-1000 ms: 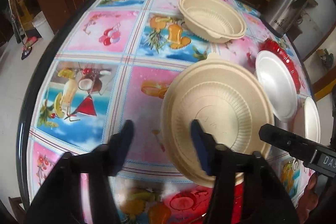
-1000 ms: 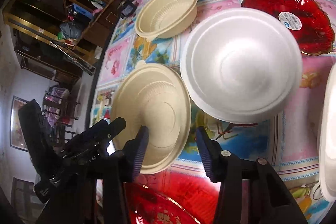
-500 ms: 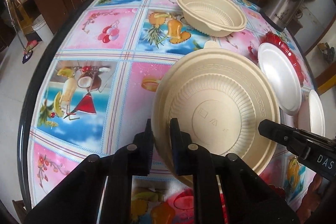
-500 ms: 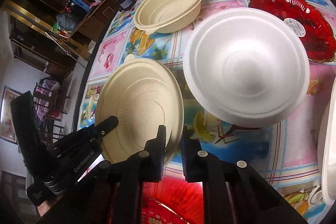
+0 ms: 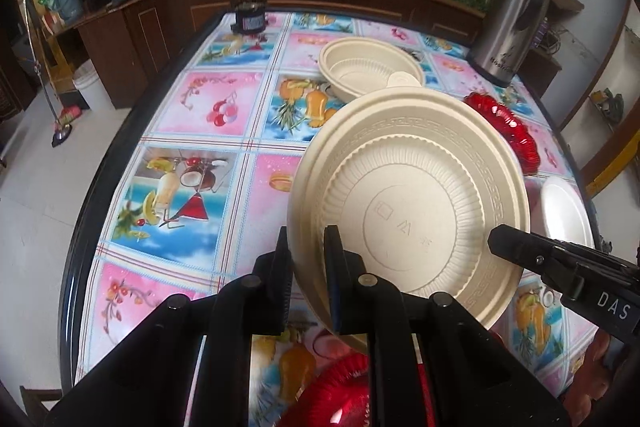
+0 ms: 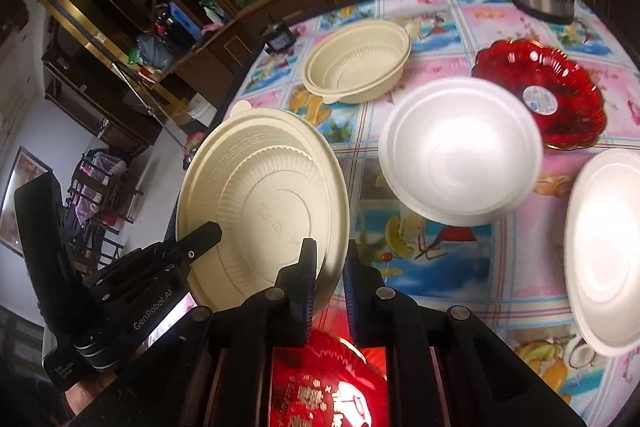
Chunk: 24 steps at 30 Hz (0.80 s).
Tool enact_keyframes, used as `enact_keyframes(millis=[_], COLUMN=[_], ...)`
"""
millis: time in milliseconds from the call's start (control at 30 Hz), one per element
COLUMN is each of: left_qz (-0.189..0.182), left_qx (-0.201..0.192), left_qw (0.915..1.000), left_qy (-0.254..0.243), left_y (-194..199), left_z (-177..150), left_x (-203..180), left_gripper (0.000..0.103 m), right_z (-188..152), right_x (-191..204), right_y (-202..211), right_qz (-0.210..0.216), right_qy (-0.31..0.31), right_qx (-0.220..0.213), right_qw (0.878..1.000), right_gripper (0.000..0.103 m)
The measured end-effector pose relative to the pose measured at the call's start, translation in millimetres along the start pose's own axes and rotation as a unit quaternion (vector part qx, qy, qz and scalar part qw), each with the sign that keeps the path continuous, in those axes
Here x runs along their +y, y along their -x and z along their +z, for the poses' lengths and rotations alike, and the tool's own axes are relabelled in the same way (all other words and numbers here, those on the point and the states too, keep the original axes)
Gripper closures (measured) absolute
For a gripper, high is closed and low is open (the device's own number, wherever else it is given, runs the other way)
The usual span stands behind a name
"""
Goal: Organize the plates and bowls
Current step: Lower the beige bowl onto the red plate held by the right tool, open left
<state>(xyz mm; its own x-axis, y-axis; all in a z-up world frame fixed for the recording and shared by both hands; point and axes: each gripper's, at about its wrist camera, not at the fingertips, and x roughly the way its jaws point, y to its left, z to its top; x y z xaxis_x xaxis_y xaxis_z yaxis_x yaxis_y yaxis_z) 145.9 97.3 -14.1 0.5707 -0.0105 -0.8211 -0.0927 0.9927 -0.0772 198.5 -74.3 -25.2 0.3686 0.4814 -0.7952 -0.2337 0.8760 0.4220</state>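
While my left gripper point(image 5: 306, 267) pinches the near rim of the round beige ribbed plastic plate point(image 5: 408, 203), its fingers point(image 5: 332, 279) stand narrow with only the rim between them, and the plate hangs tilted above the fruit-patterned counter point(image 5: 188, 155). From this wrist I see my right gripper point(image 5: 520, 247) nipping the opposite edge, so the load is shared. Behind the plate sits the deep beige plastic bowl point(image 5: 360, 71), which I judge a likely home for it, though a red plate point(image 5: 504, 123) and a white foam plate point(image 5: 564, 211) lie to the right. To carry well, I should keep both hands level with each other and move them together, since a thin rim twists easily.

From the right wrist, my right gripper point(image 6: 328, 267) is likewise closed tight on that plate point(image 6: 260, 203), fingers point(image 6: 308, 279) narrow on the rim, the left gripper point(image 6: 200, 235) clamped at the far side. Ahead lie the bowl point(image 6: 356, 63), an upturned white foam bowl point(image 6: 460, 151), another white foam dish point(image 6: 604, 247) and the red plate point(image 6: 540, 95); a red dish point(image 6: 332, 379) sits below. I should clear those before lowering, and release both sides together.
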Motion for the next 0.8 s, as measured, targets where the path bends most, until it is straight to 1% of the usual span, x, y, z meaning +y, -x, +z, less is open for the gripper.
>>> enact_keyframes(millis=[233,400,667,800], left_qz=[-0.006,-0.006,0.001,0.013], left_qx=[-0.025,-0.04,-0.057,-0.069], left_qw=[0.9996,0.9991,0.9982,0.9974], left_qy=[-0.007,-0.014,-0.015,-0.016], left_y=[23,36,54,63], left_z=[-12,-21,-42,-53], left_x=[-10,-17,-24,-25], left_gripper=[0.091,0.091,0.091,0.091], right_z=[-21,-33,-52,-62], right_x=[1,2,2,3], right_y=[36,55,73,77], right_qz=[-0.001,0.0,0.007,0.01], right_qy=[0.016,0.022,0.027,0.032], right_qx=[-0.036,-0.053,-0.066,-0.067], right_qw=[0.999,0.998,0.997,0.997], right_gripper=[0.09,0.09,0.09,0.09])
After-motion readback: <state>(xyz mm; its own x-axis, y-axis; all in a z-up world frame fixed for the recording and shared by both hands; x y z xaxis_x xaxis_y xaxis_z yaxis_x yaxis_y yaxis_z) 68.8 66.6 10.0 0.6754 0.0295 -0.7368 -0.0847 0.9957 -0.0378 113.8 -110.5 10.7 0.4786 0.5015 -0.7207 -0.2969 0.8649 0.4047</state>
